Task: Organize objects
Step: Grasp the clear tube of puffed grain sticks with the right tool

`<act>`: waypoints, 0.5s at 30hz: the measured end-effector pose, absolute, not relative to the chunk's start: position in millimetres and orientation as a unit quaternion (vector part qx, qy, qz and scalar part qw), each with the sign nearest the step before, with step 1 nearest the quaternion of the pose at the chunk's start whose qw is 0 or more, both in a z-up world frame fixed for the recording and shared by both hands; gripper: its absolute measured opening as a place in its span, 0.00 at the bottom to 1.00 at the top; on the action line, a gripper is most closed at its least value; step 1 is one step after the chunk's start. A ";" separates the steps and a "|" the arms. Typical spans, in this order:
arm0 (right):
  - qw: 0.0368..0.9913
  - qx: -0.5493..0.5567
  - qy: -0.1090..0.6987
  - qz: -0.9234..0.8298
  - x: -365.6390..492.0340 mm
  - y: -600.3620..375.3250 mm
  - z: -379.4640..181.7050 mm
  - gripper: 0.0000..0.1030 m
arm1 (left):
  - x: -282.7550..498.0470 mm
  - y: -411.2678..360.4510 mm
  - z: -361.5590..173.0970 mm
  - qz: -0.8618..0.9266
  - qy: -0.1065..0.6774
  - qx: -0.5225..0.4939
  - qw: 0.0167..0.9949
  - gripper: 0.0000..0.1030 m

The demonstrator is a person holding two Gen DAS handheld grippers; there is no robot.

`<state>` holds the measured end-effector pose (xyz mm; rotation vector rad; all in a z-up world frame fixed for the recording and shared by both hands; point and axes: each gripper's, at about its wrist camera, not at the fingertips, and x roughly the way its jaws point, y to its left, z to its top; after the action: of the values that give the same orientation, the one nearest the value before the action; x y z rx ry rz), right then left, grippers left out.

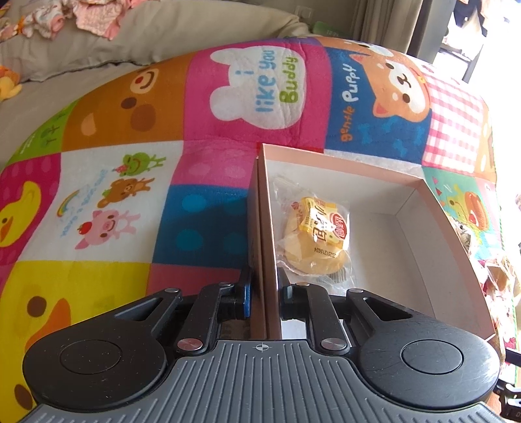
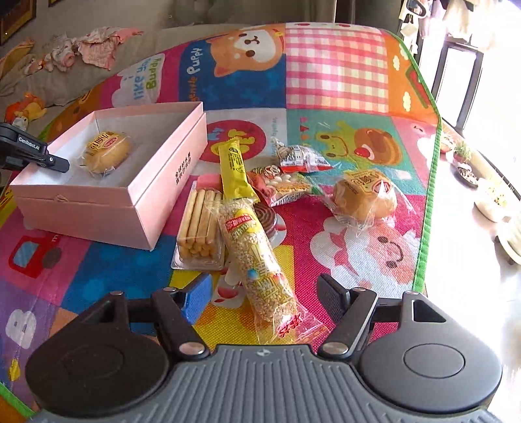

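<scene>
A pink open box (image 2: 169, 182) sits on a colourful play mat; it also shows in the left wrist view (image 1: 368, 162). One wrapped bun (image 1: 314, 237) lies inside it, also seen in the right wrist view (image 2: 105, 151). My left gripper (image 1: 264, 293) is shut on the box's left wall. My right gripper (image 2: 260, 293) is open, straddling the near end of a long puffed-grain roll (image 2: 260, 260). Beyond it lie a tray of biscuit sticks (image 2: 198, 224), a yellow stick packet (image 2: 232, 169), a second wrapped bun (image 2: 363, 195) and small snack packets (image 2: 301, 157).
The play mat (image 2: 338, 71) ends in a green edge (image 2: 426, 234) on the right, with bare floor and small dishes (image 2: 488, 201) beyond. A grey cushion with baby clothes (image 1: 91, 16) and a plush toy (image 2: 26, 110) lie at the far left.
</scene>
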<state>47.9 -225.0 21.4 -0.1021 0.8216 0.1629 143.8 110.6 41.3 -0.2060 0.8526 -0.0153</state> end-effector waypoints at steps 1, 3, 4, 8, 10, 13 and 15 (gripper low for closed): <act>0.907 -0.040 0.411 0.084 47.5 -226.7 18.8 0.69 | 143.3 110.2 41.3 -0.008 0.413 -0.099 0.906 0.16; 0.898 -0.011 0.424 0.118 39.2 -229.4 21.2 0.69 | 143.2 109.7 41.4 -0.007 0.413 -0.097 0.906 0.16; 0.895 0.000 0.424 0.138 33.9 -229.6 25.3 0.69 | 143.2 109.7 41.4 -0.007 0.413 -0.097 0.906 0.16; 0.907 -0.020 0.396 0.144 23.8 -221.8 42.5 0.69 | 142.3 109.9 41.1 -0.009 0.412 -0.097 0.906 0.16; 0.909 -0.018 0.394 0.133 30.5 -221.8 42.2 0.68 | 141.2 110.1 41.1 -0.011 0.412 -0.097 0.906 0.16; 0.907 -0.012 0.407 0.108 47.9 -222.8 34.2 0.57 | 140.4 108.7 41.5 -0.011 0.412 -0.093 0.906 0.16; 0.908 -0.010 0.409 0.091 58.5 -224.0 28.8 0.56 | 141.0 108.4 41.9 -0.011 0.412 -0.093 0.906 0.16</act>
<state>58.5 -224.0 28.8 -0.0196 0.8437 0.1876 141.0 108.4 41.9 -0.1910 0.8513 -0.0230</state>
